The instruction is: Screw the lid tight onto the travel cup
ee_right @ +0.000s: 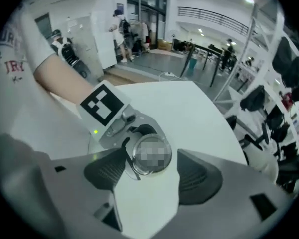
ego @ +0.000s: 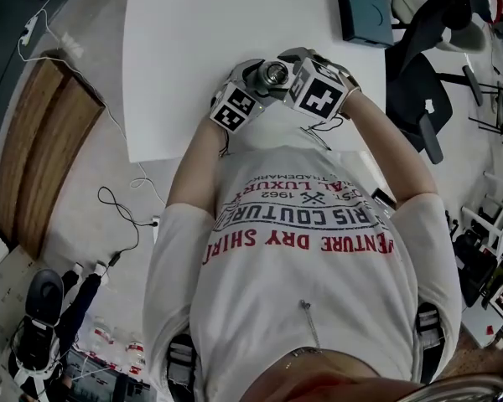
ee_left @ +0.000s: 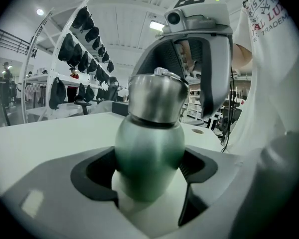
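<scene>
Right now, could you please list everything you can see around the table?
table: one, white, in front of the person
travel cup: one, green and silver, over the table
lid: one, silver, on the cup's top
box: one, dark blue, at the table's far right corner
boards: two, brown wood, floor left of the table
chair: one, black, right of the table
left tongs: one, grey, closed on the cup's body
right tongs: one, grey, open around the lid
</scene>
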`<action>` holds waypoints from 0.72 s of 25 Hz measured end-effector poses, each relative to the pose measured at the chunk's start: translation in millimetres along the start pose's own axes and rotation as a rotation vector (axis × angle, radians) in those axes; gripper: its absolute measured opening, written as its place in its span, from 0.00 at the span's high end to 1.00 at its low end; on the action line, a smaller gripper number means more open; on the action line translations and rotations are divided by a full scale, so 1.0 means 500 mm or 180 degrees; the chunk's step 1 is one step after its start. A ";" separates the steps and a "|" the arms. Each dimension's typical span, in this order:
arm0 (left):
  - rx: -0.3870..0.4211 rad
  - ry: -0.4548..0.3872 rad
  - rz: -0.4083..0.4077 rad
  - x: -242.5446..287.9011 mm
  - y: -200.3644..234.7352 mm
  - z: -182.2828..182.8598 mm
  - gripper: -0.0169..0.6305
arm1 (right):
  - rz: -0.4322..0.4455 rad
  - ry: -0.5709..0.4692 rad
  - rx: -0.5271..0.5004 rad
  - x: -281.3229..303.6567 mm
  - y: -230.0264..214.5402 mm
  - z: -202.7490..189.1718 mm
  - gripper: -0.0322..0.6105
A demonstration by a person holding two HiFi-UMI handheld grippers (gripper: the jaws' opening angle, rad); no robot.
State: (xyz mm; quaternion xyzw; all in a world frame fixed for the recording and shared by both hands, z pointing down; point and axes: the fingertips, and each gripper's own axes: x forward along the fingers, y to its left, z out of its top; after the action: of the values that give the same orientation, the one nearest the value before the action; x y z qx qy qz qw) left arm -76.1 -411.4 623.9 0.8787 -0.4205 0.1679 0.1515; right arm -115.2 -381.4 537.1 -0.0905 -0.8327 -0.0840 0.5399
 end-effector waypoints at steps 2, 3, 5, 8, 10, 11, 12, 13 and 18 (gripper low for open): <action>-0.0002 0.0012 -0.0006 0.000 0.001 -0.004 0.37 | 0.0061 0.0008 -0.0327 -0.012 0.001 0.000 0.49; -0.0001 0.0006 -0.0006 0.000 0.001 -0.003 0.37 | 0.0097 0.0010 -0.0501 -0.017 0.000 0.001 0.48; -0.0006 -0.0014 -0.0008 -0.001 0.000 -0.001 0.37 | 0.0206 -0.0024 -0.0981 -0.025 0.006 0.005 0.48; -0.0016 -0.0026 -0.0009 -0.003 -0.004 -0.003 0.37 | 0.0364 -0.0031 -0.1791 -0.026 0.028 0.007 0.49; -0.0009 -0.0031 -0.0014 -0.006 -0.007 -0.001 0.37 | 0.0371 0.0098 -0.2206 -0.019 0.034 -0.001 0.49; -0.0008 -0.0023 -0.0019 -0.006 -0.009 0.000 0.37 | 0.0374 0.0158 -0.2341 -0.015 0.033 -0.006 0.51; -0.0012 -0.0014 -0.0023 -0.006 -0.009 0.002 0.37 | 0.0393 0.0184 -0.2406 -0.013 0.032 -0.010 0.55; -0.0010 -0.0012 -0.0025 -0.005 -0.008 0.006 0.37 | 0.0417 0.0169 -0.2408 -0.013 0.030 -0.013 0.55; 0.0055 -0.0030 -0.0039 0.000 -0.007 0.015 0.37 | 0.0364 -0.0255 -0.2012 -0.015 0.024 -0.009 0.55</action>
State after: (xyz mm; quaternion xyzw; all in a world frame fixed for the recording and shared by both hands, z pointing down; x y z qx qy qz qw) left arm -72.0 -412.2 616.9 0.8833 -0.4144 0.1665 0.1429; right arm -105.1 -371.1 532.4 -0.3035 -0.7795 -0.3043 0.4557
